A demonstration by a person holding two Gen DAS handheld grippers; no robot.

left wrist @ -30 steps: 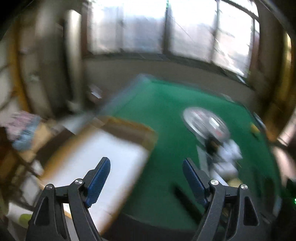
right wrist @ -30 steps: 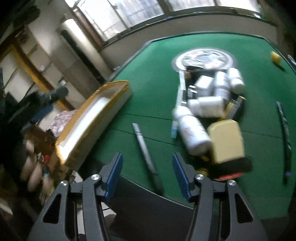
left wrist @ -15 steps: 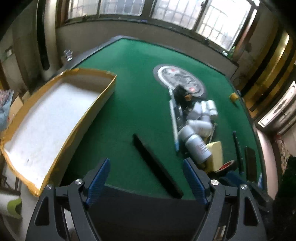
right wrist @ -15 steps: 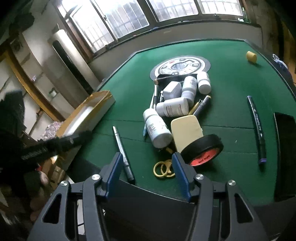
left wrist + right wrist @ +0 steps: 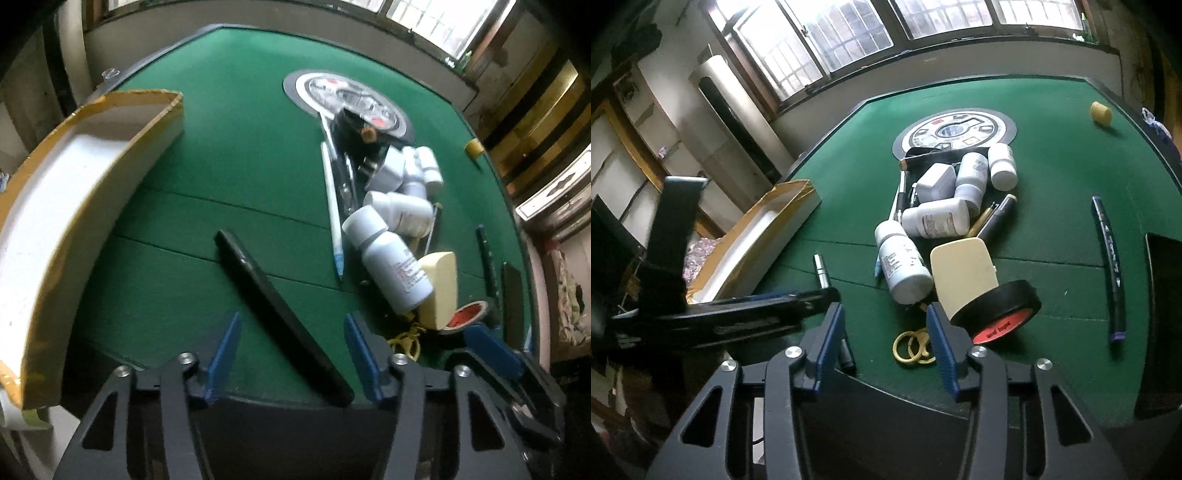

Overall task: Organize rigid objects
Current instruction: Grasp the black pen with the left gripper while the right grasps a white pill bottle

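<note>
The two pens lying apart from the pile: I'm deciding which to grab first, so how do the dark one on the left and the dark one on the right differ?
The left pen has a silver metal end; the right pen has white print and a purple tip. The left pen is partly hidden behind the left gripper; the right pen shows whole. The left pen lies near the cardboard box; the right pen lies beside a flat black slab. Both lie flat on the green table.

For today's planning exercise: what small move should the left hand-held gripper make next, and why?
Probably lower the left hand-held gripper a little and close on the black pen: its jaws are open, empty, and already straddle the pen, which lies alone near the open box.
</note>
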